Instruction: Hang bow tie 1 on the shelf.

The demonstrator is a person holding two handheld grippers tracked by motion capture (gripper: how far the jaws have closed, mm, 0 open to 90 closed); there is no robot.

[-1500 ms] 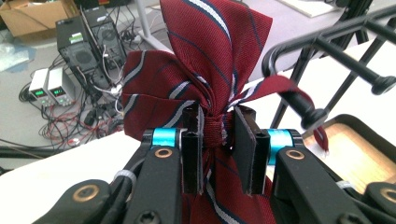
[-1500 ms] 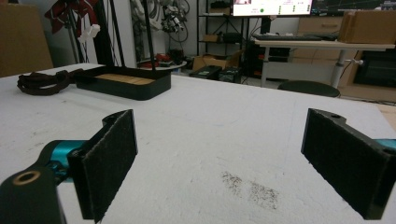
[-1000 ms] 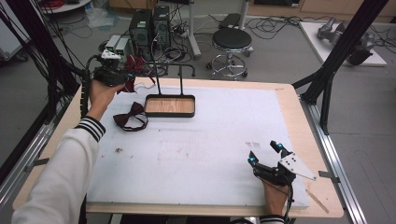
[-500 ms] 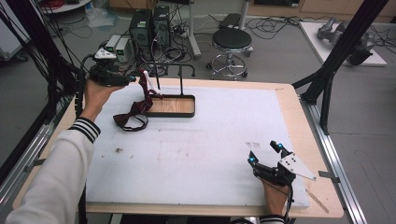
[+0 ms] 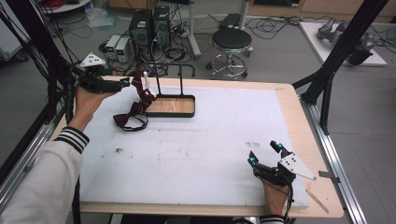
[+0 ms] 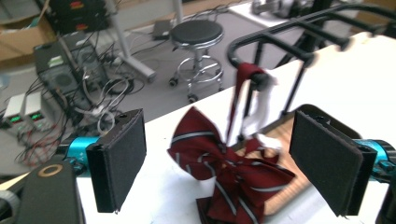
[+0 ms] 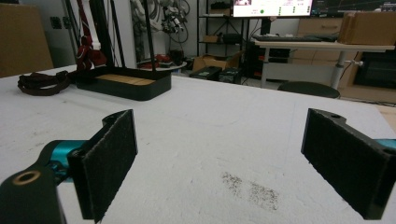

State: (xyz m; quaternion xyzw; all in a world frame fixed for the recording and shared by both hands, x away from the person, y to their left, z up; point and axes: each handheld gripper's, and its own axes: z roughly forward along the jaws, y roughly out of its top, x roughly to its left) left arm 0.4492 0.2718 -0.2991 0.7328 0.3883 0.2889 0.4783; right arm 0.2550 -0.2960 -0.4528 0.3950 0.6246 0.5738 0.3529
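Note:
A dark red striped bow tie [image 5: 142, 93] hangs by its strap and white tag from the bar of a black rack [image 5: 181, 69]; the rack stands on a wooden tray base [image 5: 170, 106]. In the left gripper view this bow tie [image 6: 205, 149] dangles just beyond the jaws. My left gripper [image 5: 125, 84] sits left of the rack; its jaws have just been opening and now stand wide, the pads [image 6: 119, 158] touching nothing. A second dark red bow tie [image 5: 130, 120] lies on the white mat beside the tray. My right gripper [image 5: 264, 153] rests open near the front right, with nothing between its jaws.
The white mat [image 5: 201, 144] covers a wooden table [image 5: 299, 121] with metal rails along its sides. Behind the table are a round stool [image 5: 232, 39], computer boxes [image 5: 147, 23] and cables on the floor. A black frame post [image 5: 336, 60] rises at the right.
My left gripper's jaws have opened and let go of the bow tie, which now hangs from the rack. The left hand has drawn back a little. The right hand has kept still.

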